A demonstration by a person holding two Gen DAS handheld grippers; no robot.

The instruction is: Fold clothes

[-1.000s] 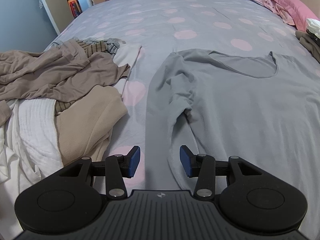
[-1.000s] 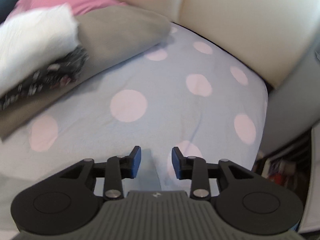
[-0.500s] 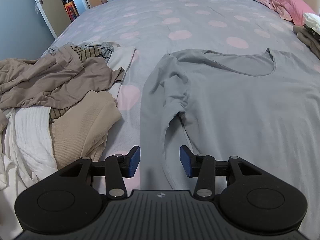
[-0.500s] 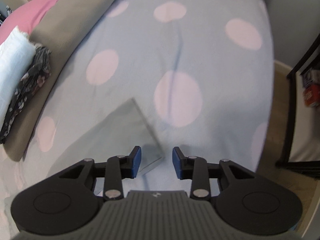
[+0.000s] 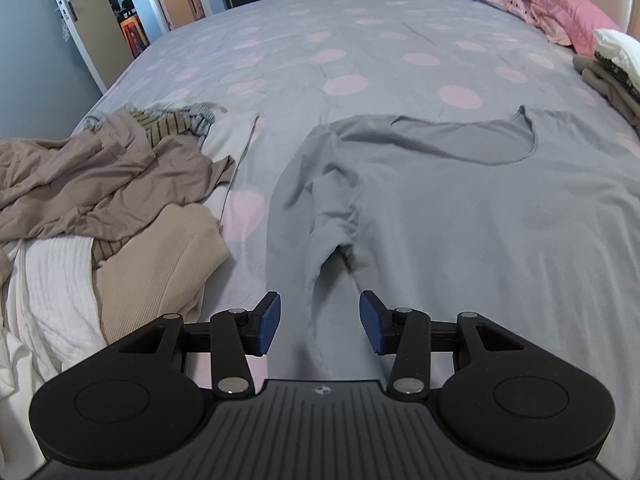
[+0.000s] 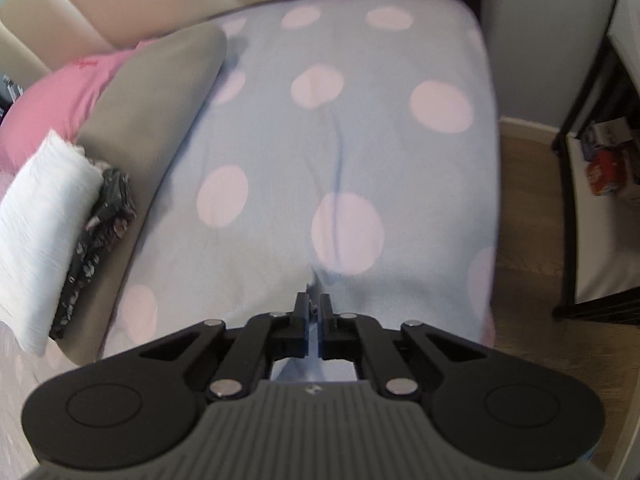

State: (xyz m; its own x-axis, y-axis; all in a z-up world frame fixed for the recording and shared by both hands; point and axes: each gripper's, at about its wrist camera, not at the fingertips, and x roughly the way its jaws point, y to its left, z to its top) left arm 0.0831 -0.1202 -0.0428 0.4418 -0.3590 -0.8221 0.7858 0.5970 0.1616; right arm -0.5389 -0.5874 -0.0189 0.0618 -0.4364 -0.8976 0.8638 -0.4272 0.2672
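Observation:
A grey long-sleeved shirt [image 5: 460, 216] lies flat on the polka-dot bedspread [image 5: 360, 40], neckline toward the far side. Its left sleeve [image 5: 316, 248] runs crumpled down toward me. My left gripper [image 5: 320, 324] hovers open just above that sleeve, its blue pads on either side of it and apart from it. In the right wrist view my right gripper [image 6: 315, 304] is shut near the bed's corner. A thin ridge of grey-blue cloth, apparently the shirt's other sleeve end, is pinched between its jaws; the rest of that sleeve is hidden under the gripper.
An unfolded heap of beige, brown and white clothes [image 5: 100, 200] lies to the left. A folded stack [image 6: 40, 200] and a pink pillow [image 5: 552, 4] sit by the headboard. The bed's edge, wood floor [image 6: 528, 240] and a black shelf [image 6: 600, 160] lie right.
My right gripper rolled and swung over the bed corner, then went from open beside the grey sleeve end to shut on cloth. The left gripper stayed open over the left sleeve.

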